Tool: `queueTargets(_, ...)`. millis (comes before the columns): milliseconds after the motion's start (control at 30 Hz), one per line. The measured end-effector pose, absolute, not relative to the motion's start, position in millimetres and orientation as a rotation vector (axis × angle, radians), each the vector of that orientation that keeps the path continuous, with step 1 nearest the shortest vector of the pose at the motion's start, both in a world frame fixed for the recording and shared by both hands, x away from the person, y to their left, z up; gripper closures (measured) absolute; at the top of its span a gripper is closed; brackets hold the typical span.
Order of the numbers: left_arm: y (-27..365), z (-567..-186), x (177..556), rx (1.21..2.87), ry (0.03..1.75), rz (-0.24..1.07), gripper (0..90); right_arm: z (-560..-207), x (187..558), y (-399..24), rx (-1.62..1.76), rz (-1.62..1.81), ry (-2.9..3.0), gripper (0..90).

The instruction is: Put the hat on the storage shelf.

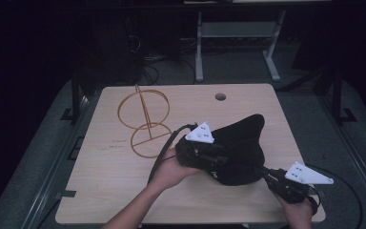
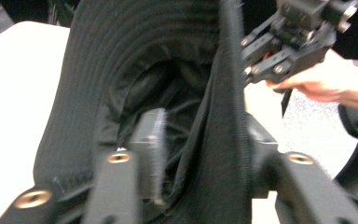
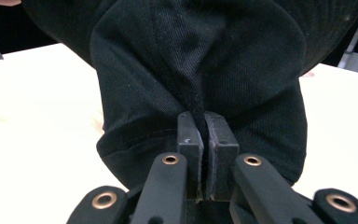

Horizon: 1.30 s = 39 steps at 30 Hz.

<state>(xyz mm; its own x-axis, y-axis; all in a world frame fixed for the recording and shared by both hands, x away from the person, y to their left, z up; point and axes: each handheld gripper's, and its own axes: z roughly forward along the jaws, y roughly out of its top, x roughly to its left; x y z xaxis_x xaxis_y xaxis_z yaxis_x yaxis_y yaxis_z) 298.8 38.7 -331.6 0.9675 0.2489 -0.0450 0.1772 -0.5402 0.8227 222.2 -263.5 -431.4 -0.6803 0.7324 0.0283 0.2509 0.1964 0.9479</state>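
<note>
**Black hat strung between two claws, wire stand way off to the far left**

Nearest first: right gripper [image 1: 267, 175] down at the near right edge of the table [image 1: 100, 191], pinched tight on a fold of the black hat [image 1: 238, 150]. Right gripper view confirms it, pads [image 3: 191, 144] squeezed together with a ridge of cloth sandwiched between them.

Next up, left gripper [image 1: 214, 160] just left of the hat, about mid-table. Roughly half open, straddling the brim edge without clamping; in the left gripper view one pad [image 2: 151, 149] sits inside the crown, the other side outside the brim, fabric loose between them. So no real grip there, just the right one carrying it.

Hat itself humped up, long axis running from near right up toward the far middle.

Farthest: gold wire stand [image 1: 143, 121], two rings plus an upright rod, far left and well apart from the hat. Probably the destination, so the move would go left and away; left gripper is the nearer one to it, though not holding anything.
</note>
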Motion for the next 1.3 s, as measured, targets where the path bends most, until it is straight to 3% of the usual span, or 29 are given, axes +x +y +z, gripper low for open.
queueTargets(167,45.1,-332.0,294.6,2.16,0.304,0.114,43.1,-424.4,224.3,-265.8,0.912,1.51,2.034,86.0)
queueTargets(1300,117.0,-365.1,273.2,2.143,0.433,0.189,35.0,-361.6,240.1,-293.5,0.943,1.58,2.033,86.4)
